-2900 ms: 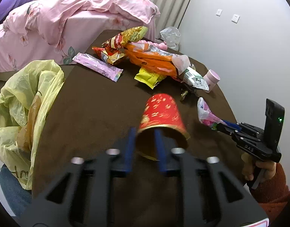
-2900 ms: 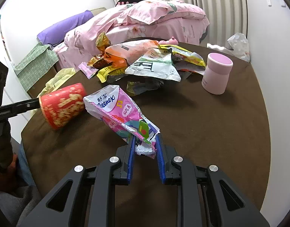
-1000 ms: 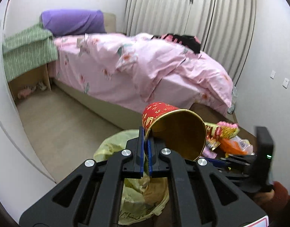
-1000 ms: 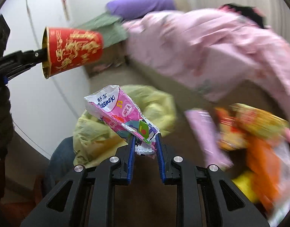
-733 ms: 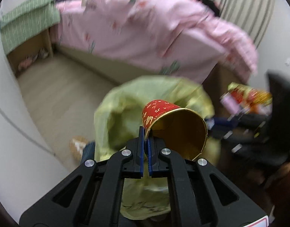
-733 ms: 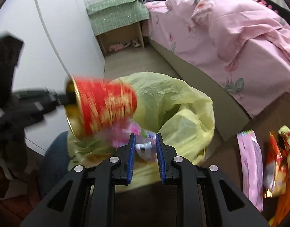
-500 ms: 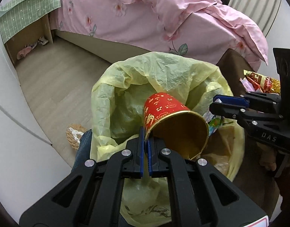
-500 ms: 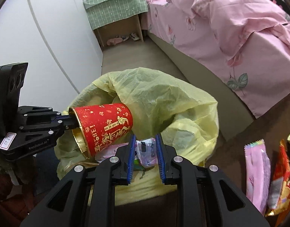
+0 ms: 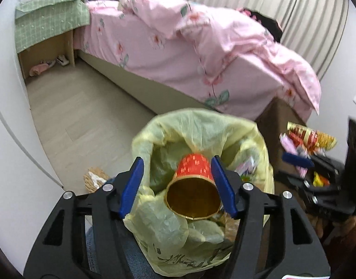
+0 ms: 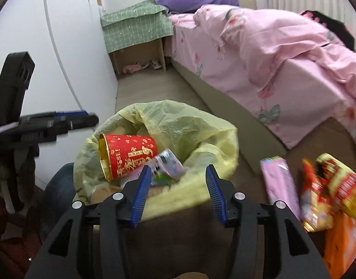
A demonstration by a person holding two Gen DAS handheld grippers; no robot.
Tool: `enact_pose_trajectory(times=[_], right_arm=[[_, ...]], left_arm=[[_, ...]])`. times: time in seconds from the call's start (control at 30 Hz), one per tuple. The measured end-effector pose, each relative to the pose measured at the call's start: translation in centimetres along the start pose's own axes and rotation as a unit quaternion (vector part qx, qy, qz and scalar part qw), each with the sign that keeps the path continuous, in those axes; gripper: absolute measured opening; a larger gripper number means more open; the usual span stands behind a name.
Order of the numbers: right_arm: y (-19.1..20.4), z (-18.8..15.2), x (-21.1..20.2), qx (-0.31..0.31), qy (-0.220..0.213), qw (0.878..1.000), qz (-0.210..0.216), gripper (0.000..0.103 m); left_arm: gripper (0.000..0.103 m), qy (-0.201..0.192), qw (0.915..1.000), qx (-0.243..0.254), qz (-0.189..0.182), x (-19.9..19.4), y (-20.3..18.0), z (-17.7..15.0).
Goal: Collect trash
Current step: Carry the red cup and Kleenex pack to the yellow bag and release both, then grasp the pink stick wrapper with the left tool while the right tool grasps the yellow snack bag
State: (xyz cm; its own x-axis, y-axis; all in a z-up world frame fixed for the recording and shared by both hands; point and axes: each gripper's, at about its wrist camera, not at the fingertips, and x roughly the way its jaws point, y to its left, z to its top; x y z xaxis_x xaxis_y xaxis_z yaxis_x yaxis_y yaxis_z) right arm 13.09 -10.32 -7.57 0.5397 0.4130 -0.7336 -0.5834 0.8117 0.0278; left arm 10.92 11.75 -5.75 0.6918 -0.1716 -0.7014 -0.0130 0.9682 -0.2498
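The red and gold paper cup (image 10: 129, 158) lies on its side inside the yellow trash bag (image 10: 178, 121), beside the pink tissue wrapper (image 10: 166, 162). My left gripper (image 9: 176, 181) hangs over the bag (image 9: 201, 125) with its jaws opening. The cup (image 9: 193, 176) shows between its fingers, but the pads do not press on it. From the right wrist view, the left gripper (image 10: 85, 118) stands apart from the cup, up and to its left. My right gripper (image 10: 178, 183) is at the bag's near rim, jaws opening, holding nothing. It appears blurred (image 9: 296, 160) in the left wrist view.
Several snack wrappers (image 10: 329, 186) and a pink packet (image 10: 278, 181) lie on the brown table (image 10: 245, 174) right of the bag. A bed with pink covers (image 10: 282, 46) and a green-clothed nightstand (image 10: 136, 23) stand behind. A person's denim knee (image 10: 59, 186) is left of the bag.
Both grippers have gone from shut to open over the bag. The cup has left the left gripper and the tissue wrapper the right; both now lie inside the bag.
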Motion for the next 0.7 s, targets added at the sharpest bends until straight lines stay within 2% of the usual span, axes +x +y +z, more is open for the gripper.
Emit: enact_pose_trajectory(times=[0.1,0.3,0.37,0.43,0.53,0.67,0.7], right_arm=[[-0.9,-1.3,-2.8,0.019,-0.016,1.0,-0.013,0.046],[-3.1,-5.0,-9.0,0.055,-0.047,0.993,-0.091,0.047],[-4.0,-6.6,-10.9,0.072,-0.054,0.989,-0.113,0.047],[-4.8,-8.1,-12.4,0.089,-0.059,0.985,-0.138,0.053],[-6.5,-10.6,-14.6,0.119,-0.065,0.976,-0.173,0.053],[-9.2,-13.5,-17.1,0.171,-0.075,0.963,-0.193,0.056],[-9.8,-14.2,-17.7,0.185,-0.081,0.96,-0.196,0.061]], left_arm=[[0.059,-0.016,0.9998,0.0,-0.012,-0.9,-0.6,0.5],[0.06,0.001,0.9959,0.04,-0.081,-0.6,-5.4,0.5],[0.06,0.017,0.9914,0.058,-0.116,0.0,-7.8,0.4],[0.06,0.034,0.985,0.076,-0.151,1.1,-10.6,0.3],[0.06,0.062,0.977,0.089,-0.184,3.2,-14.5,-0.1],[0.06,0.077,0.9727,0.097,-0.196,6.2,-18.9,0.1],[0.06,0.08,0.9734,0.095,-0.192,7.1,-19.6,0.2]])
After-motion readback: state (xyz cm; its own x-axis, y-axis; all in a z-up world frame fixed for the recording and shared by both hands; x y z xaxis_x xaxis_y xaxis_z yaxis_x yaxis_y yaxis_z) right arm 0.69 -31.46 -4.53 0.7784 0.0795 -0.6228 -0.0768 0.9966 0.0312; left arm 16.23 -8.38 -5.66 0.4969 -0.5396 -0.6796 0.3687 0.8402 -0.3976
